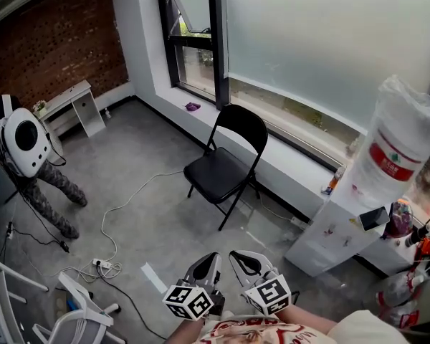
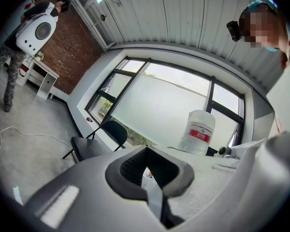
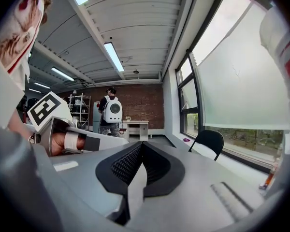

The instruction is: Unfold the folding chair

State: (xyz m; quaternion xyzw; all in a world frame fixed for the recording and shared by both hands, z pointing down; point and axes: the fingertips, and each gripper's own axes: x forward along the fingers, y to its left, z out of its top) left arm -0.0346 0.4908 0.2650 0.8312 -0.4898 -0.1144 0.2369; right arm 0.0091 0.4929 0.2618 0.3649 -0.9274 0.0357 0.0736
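Observation:
A black folding chair [image 1: 222, 170] stands unfolded on the grey floor by the window, seat down and backrest towards the glass. It is small and far off in the left gripper view [image 2: 94, 141] and in the right gripper view [image 3: 210, 141]. My left gripper [image 1: 206, 262] and right gripper [image 1: 245, 261] are side by side at the bottom edge, close to my body and well short of the chair. Both are shut with nothing between the jaws, as the left gripper [image 2: 146, 166] and right gripper [image 3: 141, 161] show in their own views.
A white water dispenser [image 1: 337, 231] with a large bottle [image 1: 398, 149] stands to the right. A person with a white backpack [image 1: 25, 142] walks at the left, near a white desk [image 1: 75, 102]. Cables and a power strip [image 1: 104, 264] lie on the floor. A white chair [image 1: 79, 310] is at bottom left.

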